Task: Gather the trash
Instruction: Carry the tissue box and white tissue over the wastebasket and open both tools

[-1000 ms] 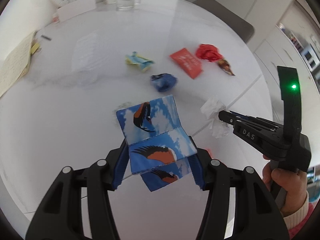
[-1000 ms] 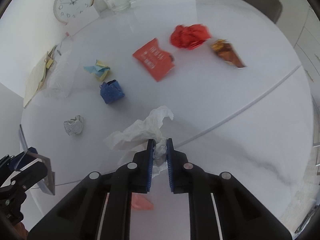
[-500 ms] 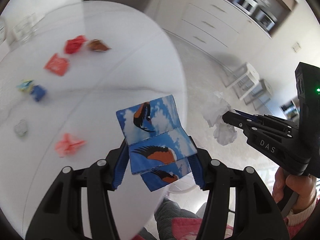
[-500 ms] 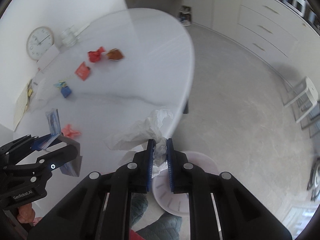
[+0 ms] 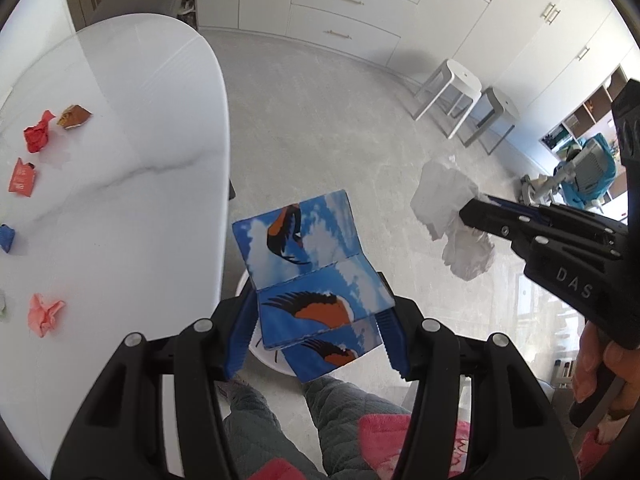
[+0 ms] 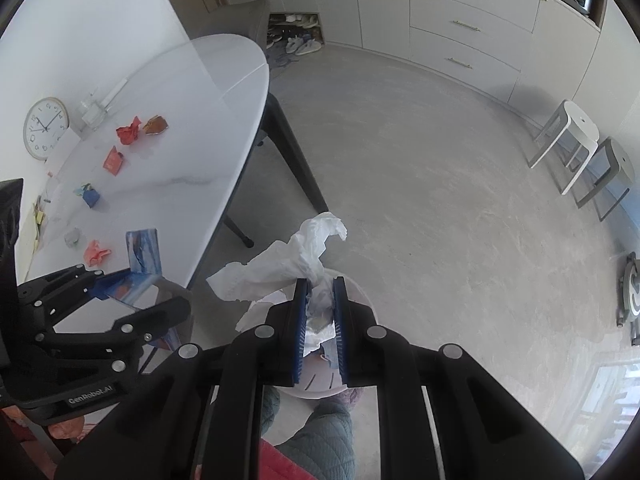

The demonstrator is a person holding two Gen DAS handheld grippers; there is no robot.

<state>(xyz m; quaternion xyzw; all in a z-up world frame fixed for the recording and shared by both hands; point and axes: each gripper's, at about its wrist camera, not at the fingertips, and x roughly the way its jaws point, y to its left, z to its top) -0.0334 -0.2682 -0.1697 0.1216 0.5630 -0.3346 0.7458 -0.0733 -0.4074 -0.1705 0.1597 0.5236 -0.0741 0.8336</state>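
The table (image 6: 192, 152) stands to the left, with scraps of trash (image 6: 127, 133) scattered on it and a clock (image 6: 45, 128) at its far end. Off its edge, above the floor, the carton (image 5: 310, 276) hangs left of the tissue (image 5: 452, 208); a bin (image 6: 320, 384) sits below them. Two stools (image 6: 576, 140) stand far right.

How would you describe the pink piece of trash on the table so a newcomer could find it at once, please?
Start at the white marble table and follow its scattered litter to the end farthest from the wall clock. There lies the pink crumpled paper, beside a small grey wad. It is the only pale pink scrap; the others are red, orange, blue or grey.
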